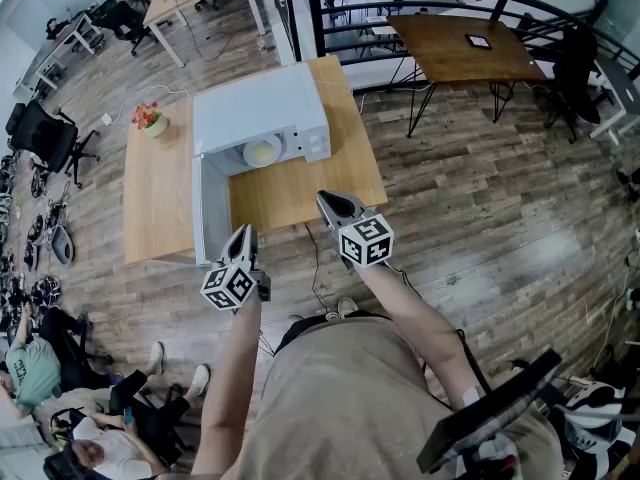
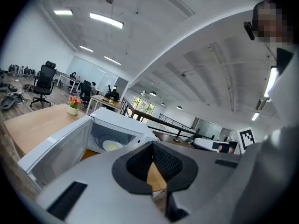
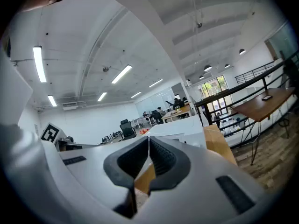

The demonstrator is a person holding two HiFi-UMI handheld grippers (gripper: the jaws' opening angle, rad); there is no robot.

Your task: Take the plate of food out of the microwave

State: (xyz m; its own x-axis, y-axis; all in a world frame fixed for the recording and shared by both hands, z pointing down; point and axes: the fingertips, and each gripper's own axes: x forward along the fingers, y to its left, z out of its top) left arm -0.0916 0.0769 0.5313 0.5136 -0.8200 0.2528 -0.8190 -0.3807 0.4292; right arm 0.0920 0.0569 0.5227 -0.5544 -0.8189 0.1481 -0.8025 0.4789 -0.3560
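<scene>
Microwave point(image 1: 265, 108) door point(image 1: 210, 208) open, plate of food point(image 1: 262, 152) inside.
Left gripper point(image 1: 243, 232): jaws pressed together, empty, near the door's outer end. Right gripper point(image 1: 324, 199): jaws likewise together, empty (at the wooden table's point(image 1: 160, 198) near edge).

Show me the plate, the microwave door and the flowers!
plate point(image 1: 262, 152), head view, its pale middle.
microwave door point(image 1: 211, 208), head view, middle of the open door.
flowers point(image 1: 147, 115), head view, the orange-pink blossoms.
</scene>
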